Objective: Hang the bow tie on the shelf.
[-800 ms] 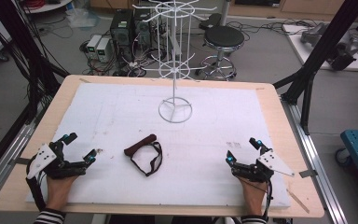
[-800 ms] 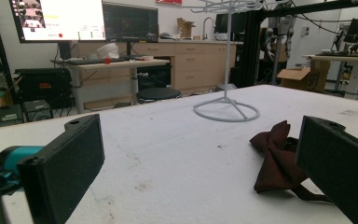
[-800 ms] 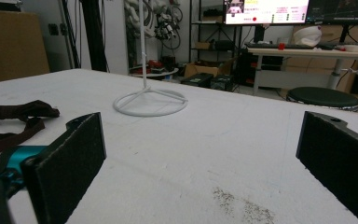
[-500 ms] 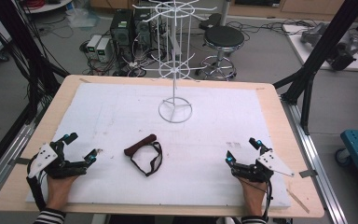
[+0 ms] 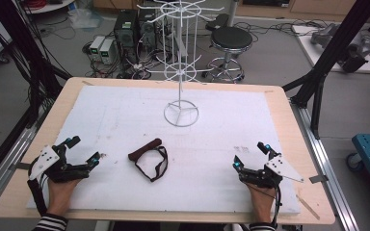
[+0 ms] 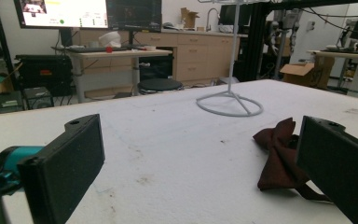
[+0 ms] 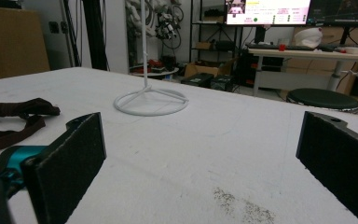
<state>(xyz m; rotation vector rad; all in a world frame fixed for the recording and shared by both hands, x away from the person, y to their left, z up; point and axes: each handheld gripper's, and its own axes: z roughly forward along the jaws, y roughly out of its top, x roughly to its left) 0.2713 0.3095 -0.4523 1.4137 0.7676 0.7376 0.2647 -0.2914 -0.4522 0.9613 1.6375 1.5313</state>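
A dark maroon bow tie with a black strap lies flat on the white table cover, in front of a white wire display rack. My left gripper rests low at the front left, open and empty, with the bow tie just ahead beside its right jaw. My right gripper rests at the front right, open and empty. From it the bow tie lies far to the left and the rack's ring base stands ahead.
The rack's ring base stands at mid-table. A wooden table rim borders the white cover. Beyond the far edge are a black stool, computer cases and cables on the floor. Black frame posts flank the table.
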